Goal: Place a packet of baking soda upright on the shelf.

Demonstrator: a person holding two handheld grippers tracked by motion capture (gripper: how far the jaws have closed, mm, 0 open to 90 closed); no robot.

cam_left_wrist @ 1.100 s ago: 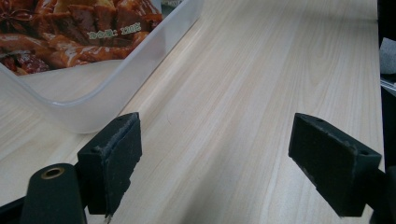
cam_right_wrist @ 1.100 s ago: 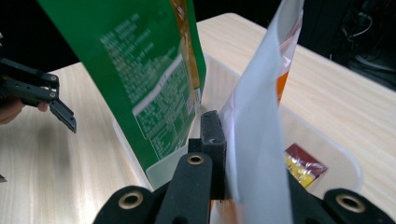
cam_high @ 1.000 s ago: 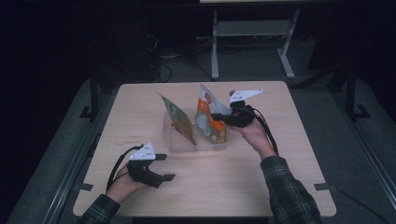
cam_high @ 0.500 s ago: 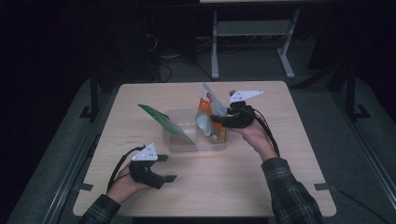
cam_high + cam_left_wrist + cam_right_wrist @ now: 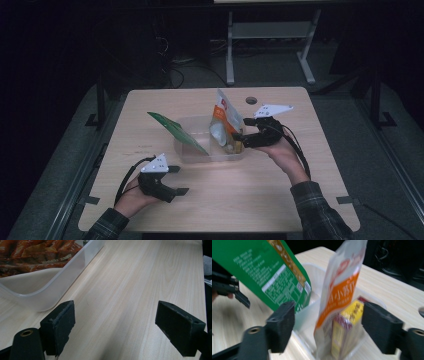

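A clear plastic container (image 5: 200, 150) stands mid-table. A green packet (image 5: 177, 132) leans out over its left rim. An orange-and-white pouch (image 5: 222, 120) stands upright in its right end, with a yellow box (image 5: 348, 327) beside it. My right gripper (image 5: 239, 141) is at the container's right end. Its jaws have just been opening and now stand open. In the right gripper view (image 5: 332, 315) the pouch (image 5: 339, 295) stands between the pads, untouched, and the green packet (image 5: 269, 272) tilts at upper left. My left gripper (image 5: 178, 180) rests open on the table at front left, nothing between its jaws (image 5: 115, 322).
In the left gripper view the container's rounded corner (image 5: 50, 295) lies just ahead on the left, bare wood to its right. A round hole (image 5: 251, 100) sits near the table's far edge. A metal stand (image 5: 270, 45) is on the floor beyond.
The green packet has tipped from near upright to leaning far left over the container's rim. My right gripper has opened and drawn back slightly to the right. The left gripper has stayed put.
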